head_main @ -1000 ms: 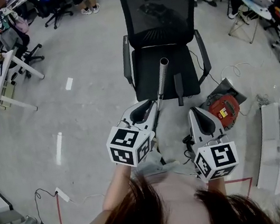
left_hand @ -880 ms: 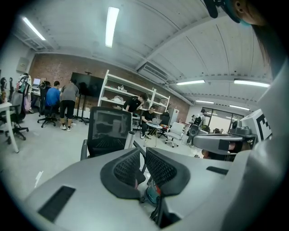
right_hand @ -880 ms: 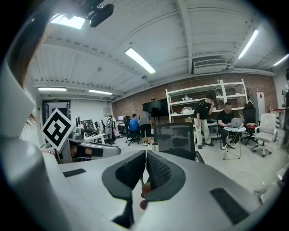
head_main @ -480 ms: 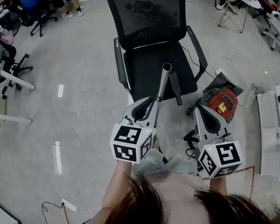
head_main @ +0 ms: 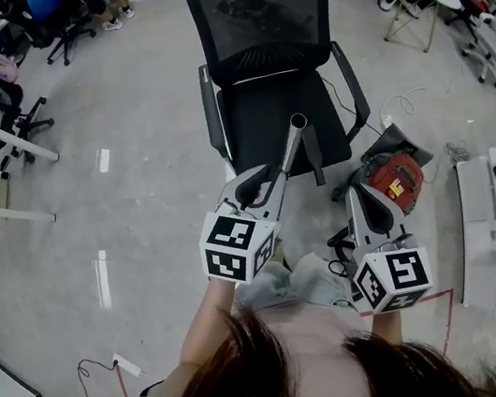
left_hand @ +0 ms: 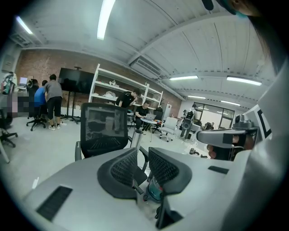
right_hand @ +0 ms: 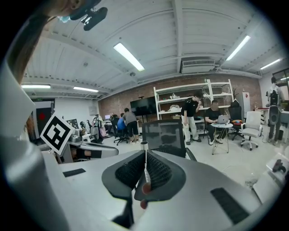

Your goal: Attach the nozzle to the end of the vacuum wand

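Over the chair's front edge: the wand (head_main: 289, 152), a bare metal tube, slants up and away from the left gripper (head_main: 267, 183). Its open end hangs above the seat of the black office chair (head_main: 260, 24).
Left gripper: fingers released. The jaws have just been opening and stand apart with a plain gap, and the wand rises out of that gap (the pads do not seem to press on it).
Right gripper (head_main: 359, 195): fingers clenched, with only a thin slit between the pads. A small reddish bit shows low in the slit, and I cannot tell what it is. This gripper sits lower than the wand and to its right, apart from it.
Nozzle: a dark flat bar (head_main: 315, 157) lies just right of the wand, across the seat's front edge. Whether this is the nozzle I cannot tell.
Vacuum body (head_main: 393, 188): red and black, on the floor (head_main: 136, 212) to the right of the chair, just beyond the right gripper, with cables beside it.
Marker cubes: one on each gripper, the left cube (head_main: 235, 245) and the right cube (head_main: 393, 278), both close to the person's head (head_main: 299, 379).
Room: grey floor, desks and rolling chairs at the far left, and people seated at the far right.
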Demonstrator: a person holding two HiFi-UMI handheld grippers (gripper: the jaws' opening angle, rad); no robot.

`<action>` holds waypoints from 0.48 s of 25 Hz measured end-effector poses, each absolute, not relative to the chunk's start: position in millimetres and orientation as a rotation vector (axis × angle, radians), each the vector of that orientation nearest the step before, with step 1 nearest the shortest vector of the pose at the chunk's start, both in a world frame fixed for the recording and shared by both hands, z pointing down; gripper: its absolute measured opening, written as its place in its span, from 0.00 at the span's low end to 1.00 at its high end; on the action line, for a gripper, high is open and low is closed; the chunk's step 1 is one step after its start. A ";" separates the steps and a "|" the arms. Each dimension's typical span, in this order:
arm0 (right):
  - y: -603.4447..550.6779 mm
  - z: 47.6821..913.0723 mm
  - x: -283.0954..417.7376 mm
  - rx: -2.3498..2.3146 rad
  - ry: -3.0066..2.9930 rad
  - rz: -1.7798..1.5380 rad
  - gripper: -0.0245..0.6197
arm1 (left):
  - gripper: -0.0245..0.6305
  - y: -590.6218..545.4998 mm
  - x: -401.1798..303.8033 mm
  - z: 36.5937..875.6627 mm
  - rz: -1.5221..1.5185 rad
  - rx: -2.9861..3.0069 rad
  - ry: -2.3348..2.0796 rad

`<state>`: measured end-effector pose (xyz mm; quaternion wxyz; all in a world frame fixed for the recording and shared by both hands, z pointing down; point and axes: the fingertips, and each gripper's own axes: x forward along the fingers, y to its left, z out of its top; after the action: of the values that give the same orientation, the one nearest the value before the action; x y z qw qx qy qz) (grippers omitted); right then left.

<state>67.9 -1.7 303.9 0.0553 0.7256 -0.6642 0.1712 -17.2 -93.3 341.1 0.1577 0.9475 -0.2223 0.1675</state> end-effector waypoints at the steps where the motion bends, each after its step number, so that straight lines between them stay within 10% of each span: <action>1: -3.4 305.1 69.3 2.198 -2.023 0.523 0.08 | 0.14 -93.8 -16.2 342.3 0.481 2.709 -0.640; 12: -33.0 312.9 110.0 2.024 -2.167 0.530 0.08 | 0.18 -101.4 11.6 353.7 0.487 2.632 -0.807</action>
<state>110.0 -33.0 312.9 0.0647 0.6704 -0.7180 0.1755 11.6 -101.4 353.7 0.1719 0.9275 -0.2842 0.1715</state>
